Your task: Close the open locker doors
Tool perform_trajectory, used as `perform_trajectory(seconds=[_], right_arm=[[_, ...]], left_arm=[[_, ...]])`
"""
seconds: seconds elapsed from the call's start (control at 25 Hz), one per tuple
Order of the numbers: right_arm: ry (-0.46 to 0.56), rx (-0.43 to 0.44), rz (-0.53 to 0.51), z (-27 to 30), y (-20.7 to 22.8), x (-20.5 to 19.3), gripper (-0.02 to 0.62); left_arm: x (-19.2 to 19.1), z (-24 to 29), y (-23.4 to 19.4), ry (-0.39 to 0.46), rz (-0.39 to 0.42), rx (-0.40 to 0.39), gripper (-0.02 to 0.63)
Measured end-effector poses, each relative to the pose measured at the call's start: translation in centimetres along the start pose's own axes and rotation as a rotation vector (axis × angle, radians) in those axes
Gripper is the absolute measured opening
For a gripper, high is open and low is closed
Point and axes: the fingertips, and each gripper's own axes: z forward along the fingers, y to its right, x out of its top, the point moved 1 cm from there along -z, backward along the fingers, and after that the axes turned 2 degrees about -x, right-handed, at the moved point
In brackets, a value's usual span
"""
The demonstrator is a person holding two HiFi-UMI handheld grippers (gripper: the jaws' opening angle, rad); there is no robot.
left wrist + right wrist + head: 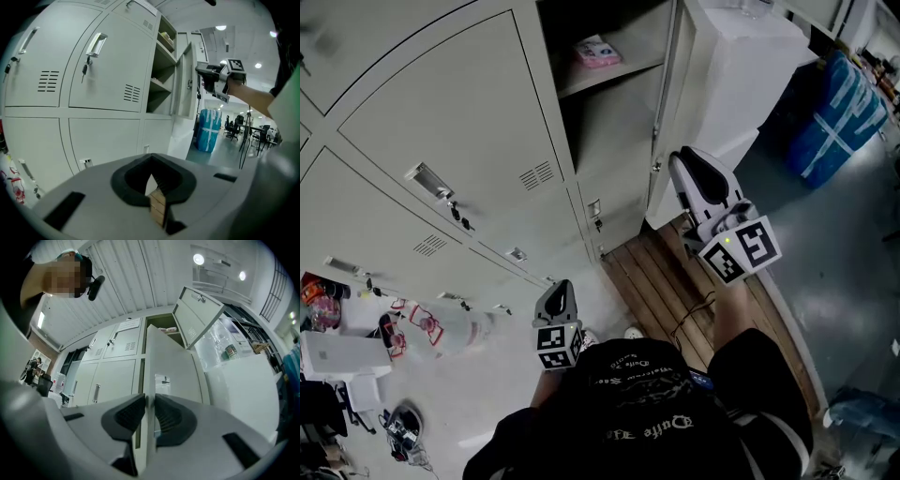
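**Locker door (174, 373) open; right gripper (146, 404) clamped on its free edge.**
The door stands swung out from the locker bank (441, 122), beside an open compartment with a pink packet (598, 51) on its shelf. The left gripper (151, 178) hangs low in front of the closed lockers, jaws together with nothing between them. A blue bag (836, 112) stands on the floor beyond the door.

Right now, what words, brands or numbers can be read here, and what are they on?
No text reads clearly.
Black shirt: pale ornate lettering, too blurred to read.
Pink packet on the locker shelf: print too small.
Sticker on the open locker door: too small.
Marker cube and its twin: black-and-white squares, no words.
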Motion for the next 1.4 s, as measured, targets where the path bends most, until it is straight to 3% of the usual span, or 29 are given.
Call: perform_trajectory(seconds=[0.2,0.48,1.4], right_arm=[[-0.017,-0.002,-0.141,2.1,-2.0,-0.6,0.066],[-0.039,-0.041,-0.229,5.3,-4.0,-1.6,0.063],[-0.105,-0.092,-0.260,14.8,-6.4,-4.0,0.056]], left_arm=[[0.4,0.2,-1.1,0.016,-0.013,0.014,0.006],[0.7,0.4,-2.5,0.022,-0.011,0.031,0.006],[1.5,0.3,-7.3,0.058,-0.071,0.113,0.006]])
